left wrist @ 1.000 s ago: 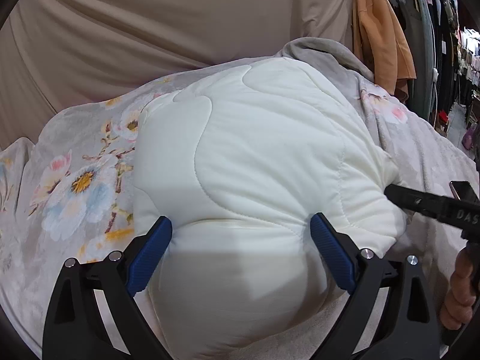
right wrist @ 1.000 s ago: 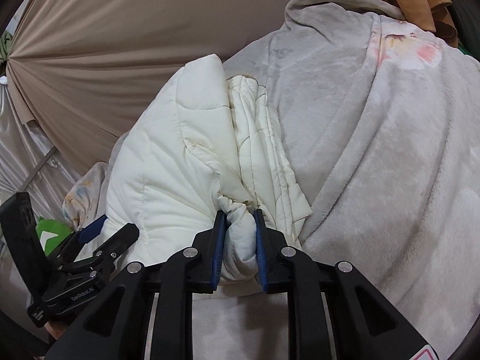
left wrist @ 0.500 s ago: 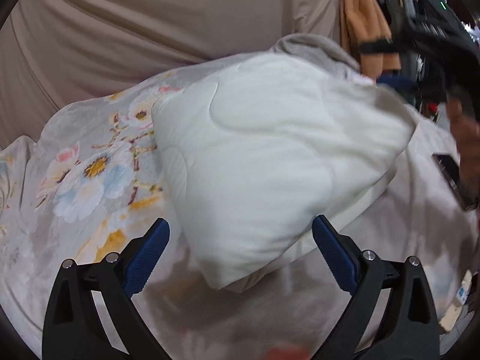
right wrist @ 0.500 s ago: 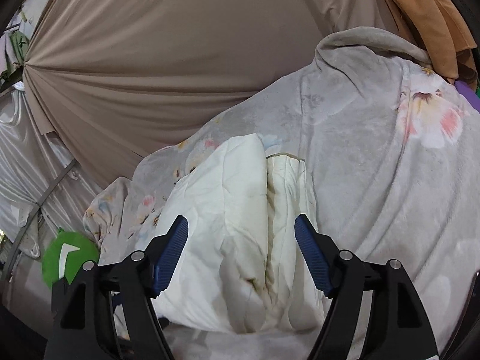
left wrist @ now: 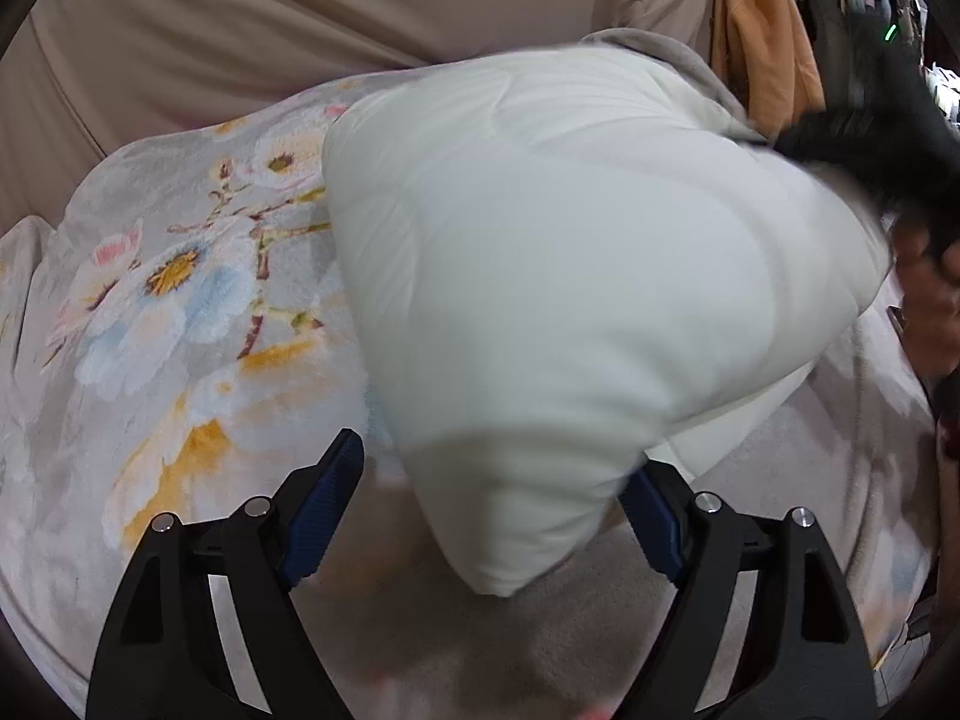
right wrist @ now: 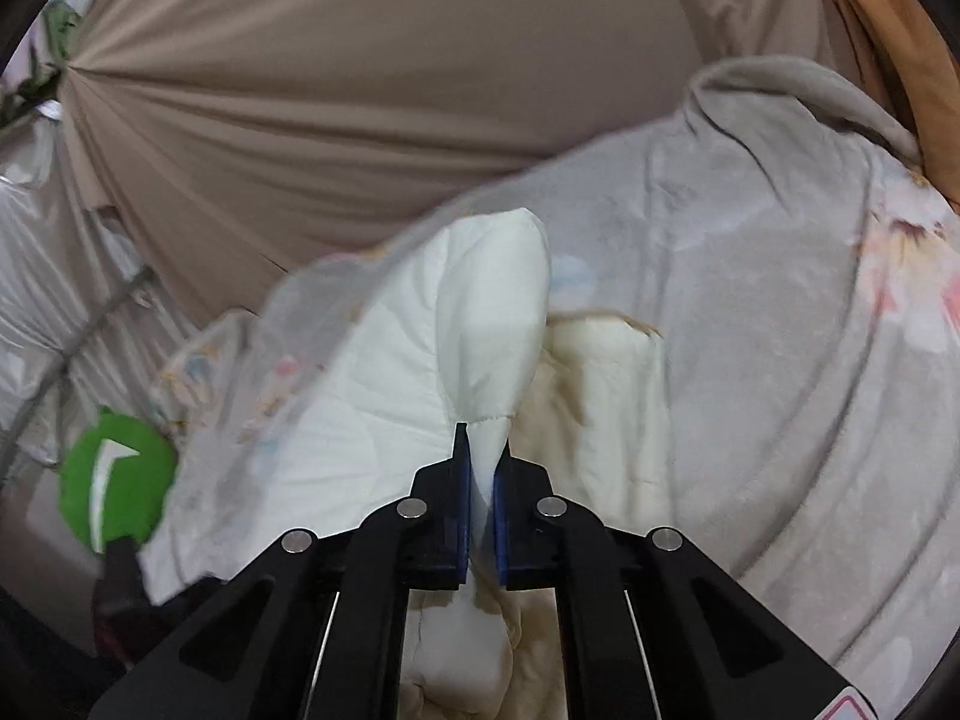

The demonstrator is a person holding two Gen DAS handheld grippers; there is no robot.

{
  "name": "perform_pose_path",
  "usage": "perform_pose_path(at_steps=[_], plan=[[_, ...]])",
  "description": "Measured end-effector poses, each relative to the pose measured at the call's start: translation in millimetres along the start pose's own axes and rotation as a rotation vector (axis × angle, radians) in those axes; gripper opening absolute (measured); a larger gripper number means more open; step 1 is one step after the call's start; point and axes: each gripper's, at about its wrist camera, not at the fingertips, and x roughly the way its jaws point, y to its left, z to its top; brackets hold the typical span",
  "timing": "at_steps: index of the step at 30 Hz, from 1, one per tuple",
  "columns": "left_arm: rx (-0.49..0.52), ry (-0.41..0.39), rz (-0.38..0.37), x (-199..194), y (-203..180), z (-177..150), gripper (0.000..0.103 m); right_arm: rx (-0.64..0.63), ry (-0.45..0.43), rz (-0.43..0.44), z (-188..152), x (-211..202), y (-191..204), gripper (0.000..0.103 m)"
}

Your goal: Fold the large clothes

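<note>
A white quilted jacket [left wrist: 570, 276] lies bunched on a grey floral blanket [left wrist: 168, 300]. Its lower corner hangs between the jaws of my left gripper [left wrist: 492, 462], which are closing. The left pad stands clear of the cloth and the right pad is at its edge. In the right wrist view my right gripper [right wrist: 483, 438] is shut on a thin fold of the jacket [right wrist: 492, 312], and the padded cloth stands up from the pinch. A blurred hand [left wrist: 930, 300] with black gripper parts shows at the jacket's right edge.
A beige curtain [right wrist: 360, 90] hangs behind the blanket [right wrist: 780, 300]. An orange garment [left wrist: 762, 42] and a clothes rack stand at the far right. A green round marker [right wrist: 114, 480] sits at the lower left, with silver plastic sheeting [right wrist: 36, 276] behind it.
My right gripper let go of the bunched edge, opened wide, then shut on another fold. The jacket shifted right and its corner came between the left jaws, which have narrowed.
</note>
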Motion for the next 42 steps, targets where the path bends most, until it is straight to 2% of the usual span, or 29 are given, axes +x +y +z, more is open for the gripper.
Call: perform_pose_path(at_steps=[3, 6, 9, 11, 14, 16, 17, 19, 21, 23, 25, 26, 31, 33, 35, 37, 39, 42], plan=[[-0.041, 0.022, -0.029, 3.3, 5.6, 1.0, 0.079, 0.101, 0.042, 0.056, -8.9, 21.2, -25.2, 0.004], [-0.025, 0.007, -0.048, -16.7, 5.8, 0.0, 0.074, 0.075, 0.003, 0.002, -5.4, -5.1, -12.4, 0.009], [0.023, -0.049, -0.056, -57.4, 6.5, -4.3, 0.075, 0.028, -0.084, -0.003, -16.5, -48.2, 7.1, 0.011], [0.015, -0.098, -0.077, -87.2, 14.5, -4.5, 0.077, -0.03, -0.126, 0.0, -30.1, -78.1, 22.1, 0.011], [-0.023, -0.193, -0.047, -119.3, 26.5, 8.9, 0.078, -0.108, -0.138, 0.021, -46.5, -102.9, 44.3, 0.012], [-0.041, -0.237, -0.056, -124.3, 28.2, 23.2, 0.083, -0.152, -0.129, 0.02, -55.3, -106.3, 55.3, 0.01], [-0.055, -0.239, -0.062, -120.8, 27.0, 30.3, 0.083, -0.163, -0.116, -0.002, -57.5, -103.1, 58.1, 0.01], [-0.067, -0.225, -0.104, -103.7, 20.1, 42.8, 0.083, -0.156, -0.064, -0.085, -63.0, -84.5, 50.2, 0.0], [-0.092, -0.179, -0.129, -75.9, 12.8, 50.5, 0.083, -0.121, 0.005, -0.135, -70.2, -60.6, 29.6, 0.0], [-0.098, -0.106, -0.125, -42.3, 4.5, 51.5, 0.082, -0.077, 0.056, -0.125, -82.5, -35.5, 8.7, 0.0], [-0.109, -0.035, -0.126, -9.8, -0.5, 45.9, 0.087, -0.07, 0.049, -0.118, -90.4, -27.6, 2.4, 0.0], [-0.113, -0.035, -0.1, -2.5, -0.9, 42.6, 0.089, -0.074, 0.043, -0.118, -91.9, -27.8, 2.7, 0.0], [-0.143, -0.042, -0.089, -4.0, 4.7, 43.1, 0.09, -0.055, 0.037, -0.112, -77.2, -46.3, 10.0, 0.0], [-0.132, -0.053, -0.067, -6.7, 3.5, 44.6, 0.09, -0.074, -0.044, -0.06, -58.5, -74.1, 24.5, 0.0], [-0.122, -0.054, -0.057, -7.7, -0.2, 45.0, 0.09, -0.117, -0.11, -0.063, -42.9, -90.5, 41.4, 0.001], [-0.115, -0.058, -0.043, -8.4, -3.5, 44.3, 0.09, -0.166, -0.131, -0.069, -26.8, -88.8, 54.2, 0.004], [-0.11, -0.062, -0.036, -9.3, -4.8, 44.6, 0.09, -0.184, -0.081, -0.108, -16.3, -61.0, 54.7, 0.004], [-0.116, -0.061, -0.045, -8.9, -2.8, 44.8, 0.09, -0.181, 0.076, -0.174, -17.4, 5.5, 40.4, 0.0]])
